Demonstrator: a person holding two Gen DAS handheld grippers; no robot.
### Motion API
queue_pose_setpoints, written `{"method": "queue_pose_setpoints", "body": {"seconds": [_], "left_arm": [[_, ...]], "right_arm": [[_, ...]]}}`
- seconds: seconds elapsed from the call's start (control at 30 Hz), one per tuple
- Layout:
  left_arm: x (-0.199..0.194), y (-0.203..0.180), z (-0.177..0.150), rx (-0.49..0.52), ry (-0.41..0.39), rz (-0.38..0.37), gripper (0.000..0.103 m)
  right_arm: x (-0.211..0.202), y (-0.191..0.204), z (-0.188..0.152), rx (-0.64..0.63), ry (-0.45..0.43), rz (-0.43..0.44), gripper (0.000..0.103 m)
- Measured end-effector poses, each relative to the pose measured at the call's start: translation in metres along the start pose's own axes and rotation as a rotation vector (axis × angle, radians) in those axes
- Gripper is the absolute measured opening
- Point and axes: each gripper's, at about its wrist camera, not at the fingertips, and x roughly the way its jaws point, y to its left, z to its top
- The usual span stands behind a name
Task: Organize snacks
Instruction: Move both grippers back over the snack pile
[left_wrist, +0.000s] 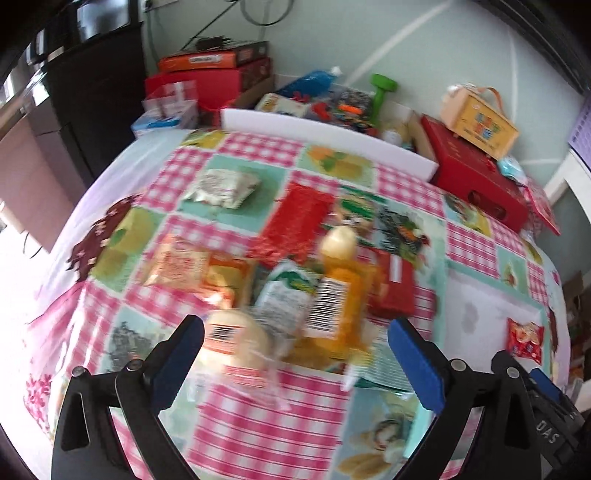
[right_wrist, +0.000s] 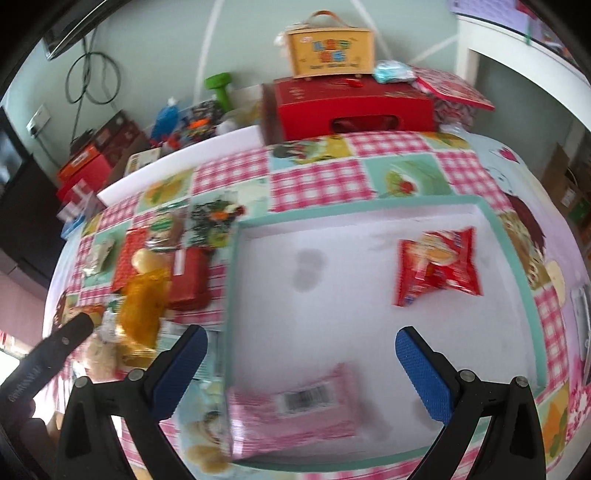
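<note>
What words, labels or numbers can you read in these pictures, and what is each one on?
"DAS": partial white lettering on the right gripper body, left wrist view.
Yellow box label: blurred.
Barcodes on the pink packet, orange packet and pale packet: digits too blurred.
Left gripper arm lettering: unreadable.

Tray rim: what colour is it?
Teal-green, around a white floor; the tray rim shows best in the right wrist view.

Tray (right_wrist: 517, 280) sits on table right of snack pile (right_wrist: 155, 280); two packets (right_wrist: 437, 267) (right_wrist: 295, 410) lie in it, boxes (right_wrist: 354, 107) behind.
</note>
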Motion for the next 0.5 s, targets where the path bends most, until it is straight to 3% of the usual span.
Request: {"method": "queue_pose_setpoints", "body": {"seconds": [0.27, 0.5], "left_arm": [[0.021, 0.039, 0.009, -0.129, 0.085, -0.020, 0.100], [0.043, 0.051, 0.008, -0.173, 0.152, -0.012, 0.099]], "right_arm": [[0.016, 0.059, 0.003, -0.064, 0.070, 0.102, 0.103], [0.037, 0.082, 0.000, -0.079, 0.122, 0.109, 0.100]]}}
